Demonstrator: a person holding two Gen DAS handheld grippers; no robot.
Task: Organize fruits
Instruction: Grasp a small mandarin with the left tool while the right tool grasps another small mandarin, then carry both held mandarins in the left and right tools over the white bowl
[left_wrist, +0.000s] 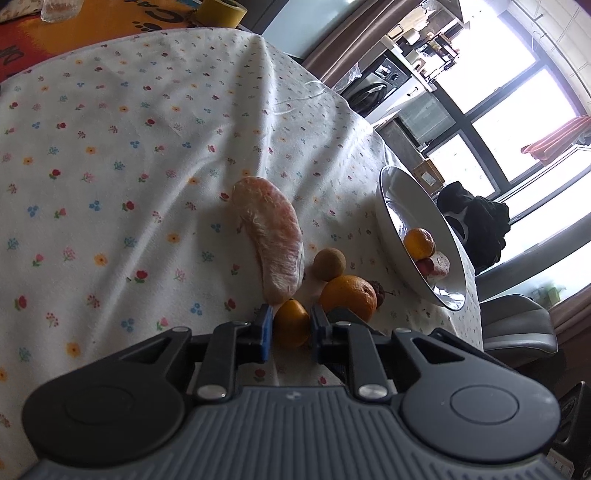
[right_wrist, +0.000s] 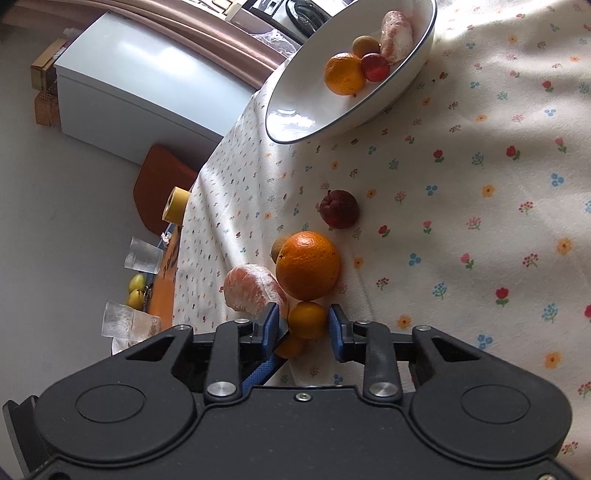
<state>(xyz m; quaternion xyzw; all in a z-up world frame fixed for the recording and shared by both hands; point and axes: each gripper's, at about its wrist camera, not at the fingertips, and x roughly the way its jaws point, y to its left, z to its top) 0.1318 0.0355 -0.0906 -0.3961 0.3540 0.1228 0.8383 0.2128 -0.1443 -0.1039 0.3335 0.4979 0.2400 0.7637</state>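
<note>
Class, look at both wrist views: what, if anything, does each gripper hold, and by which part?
The left gripper pinches a small orange fruit across its sides. The right gripper brackets another small orange fruit without clearly gripping it.

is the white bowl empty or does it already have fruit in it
Not empty: the white bowl holds an orange, a red fruit, a brownish one and a peeled citrus piece.

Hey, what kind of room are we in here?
Likely a home dining area beside a kitchen: a table under a floral tablecloth, a white fruit bowl, and a washing machine near the window.
</note>
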